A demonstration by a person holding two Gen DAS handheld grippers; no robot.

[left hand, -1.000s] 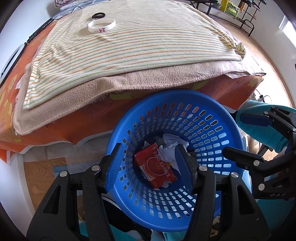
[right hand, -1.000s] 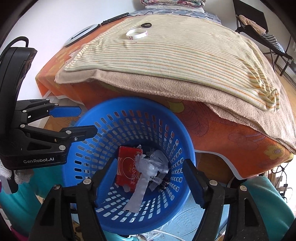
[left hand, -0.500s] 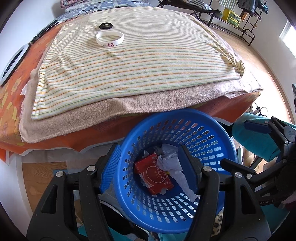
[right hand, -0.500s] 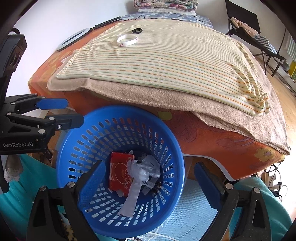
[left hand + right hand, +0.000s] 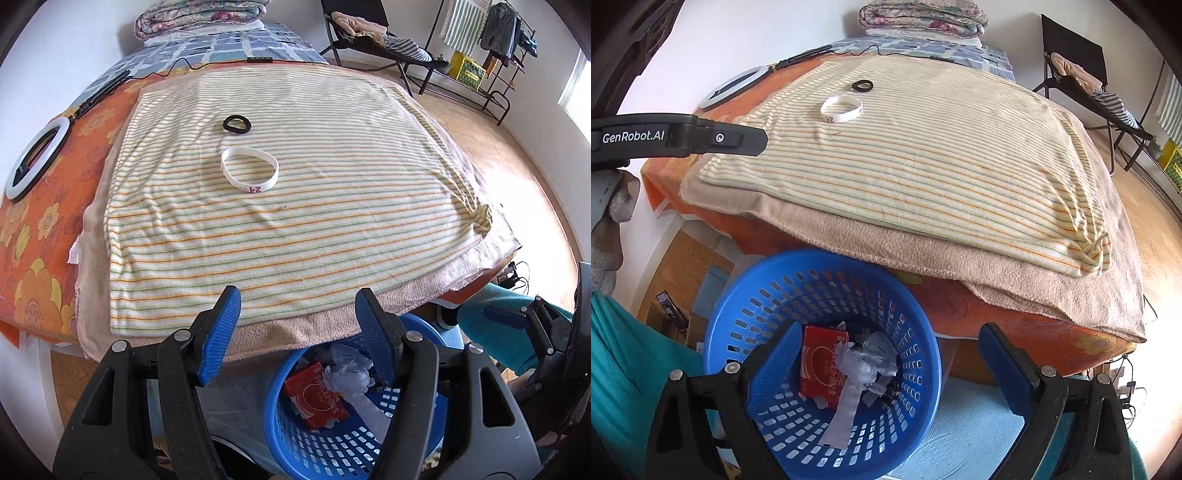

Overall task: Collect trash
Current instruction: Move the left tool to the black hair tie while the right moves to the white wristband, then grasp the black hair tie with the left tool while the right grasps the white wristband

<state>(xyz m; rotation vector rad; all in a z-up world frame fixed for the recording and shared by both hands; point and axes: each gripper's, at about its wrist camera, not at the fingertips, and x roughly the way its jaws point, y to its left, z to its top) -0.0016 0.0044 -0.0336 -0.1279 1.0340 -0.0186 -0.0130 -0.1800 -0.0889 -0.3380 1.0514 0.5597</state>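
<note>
Both grippers hang open and empty over a blue basket at the foot of the bed.

The left gripper [image 5: 297,314] and right gripper [image 5: 886,363] each have jaws spread wide, holding nothing. The blue basket [image 5: 798,273] sits on the floor against the bed's near edge, holding a red packet [image 5: 822,363] and crumpled wrappers [image 5: 866,360]. A white wristband [image 5: 249,173] and black hair tie [image 5: 237,124] lie on the striped blanket [image 5: 332,206], toward the bed's far edge.

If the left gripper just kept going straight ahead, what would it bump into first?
Probably the striped blanket on the bed: the left gripper, jaws open and empty, points at its near edge. The white wristband lies farther on. Depth is uncertain.
</note>
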